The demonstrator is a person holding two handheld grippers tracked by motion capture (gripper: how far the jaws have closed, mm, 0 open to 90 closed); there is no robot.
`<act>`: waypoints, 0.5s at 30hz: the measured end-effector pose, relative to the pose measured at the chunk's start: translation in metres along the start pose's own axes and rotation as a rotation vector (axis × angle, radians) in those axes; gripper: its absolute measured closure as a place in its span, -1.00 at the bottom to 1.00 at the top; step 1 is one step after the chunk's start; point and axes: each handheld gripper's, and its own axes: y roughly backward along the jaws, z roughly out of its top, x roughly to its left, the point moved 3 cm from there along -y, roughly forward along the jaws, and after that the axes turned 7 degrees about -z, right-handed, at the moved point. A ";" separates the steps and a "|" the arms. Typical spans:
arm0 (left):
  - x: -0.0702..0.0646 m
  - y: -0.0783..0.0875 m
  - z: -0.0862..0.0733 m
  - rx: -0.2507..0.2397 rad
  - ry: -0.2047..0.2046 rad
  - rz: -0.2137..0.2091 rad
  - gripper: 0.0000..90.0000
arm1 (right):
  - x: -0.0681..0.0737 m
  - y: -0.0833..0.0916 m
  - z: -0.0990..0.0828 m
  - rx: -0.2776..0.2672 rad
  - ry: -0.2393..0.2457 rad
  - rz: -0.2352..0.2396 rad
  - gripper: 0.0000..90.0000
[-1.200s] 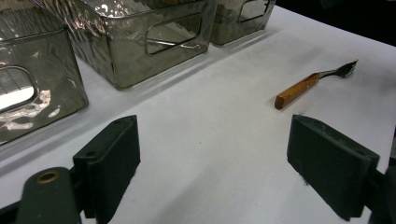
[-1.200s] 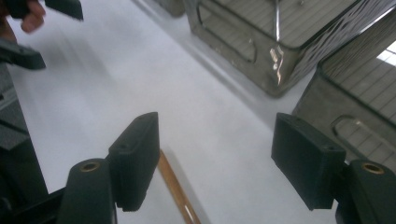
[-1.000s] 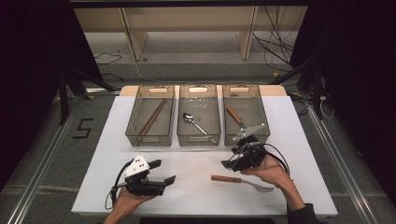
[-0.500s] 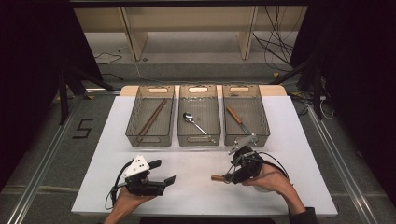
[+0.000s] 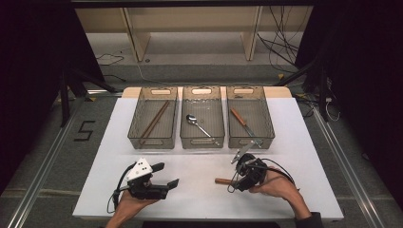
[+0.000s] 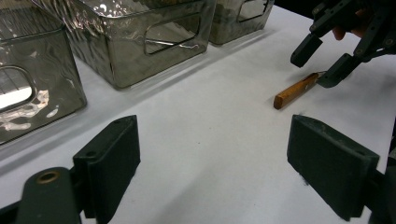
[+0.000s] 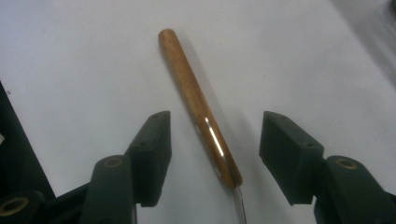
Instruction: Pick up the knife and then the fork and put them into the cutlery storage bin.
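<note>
Lowered from the trays, right gripper (image 7: 215,154) jaws, just closing, straddle wooden handle (image 7: 198,109) untouched.

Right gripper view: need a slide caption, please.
Right gripper closing, jaws astride the wooden-handled utensil on the white table.

Three bins (image 5: 203,137) wall off far side; bare table (image 5: 195,171) between my grippers, only wooden-handled utensil (image 7: 198,105) lying there.

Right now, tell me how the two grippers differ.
The right gripper straddles the wooden-handled utensil on the table, its closing jaws not yet pressing it; the left gripper has bare table between wide jaws. Both have black jaws.
</note>
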 end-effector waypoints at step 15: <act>0.000 0.000 0.000 -0.001 -0.001 -0.001 -0.62 | 0.004 -0.011 -0.001 0.085 0.056 -0.039 0.44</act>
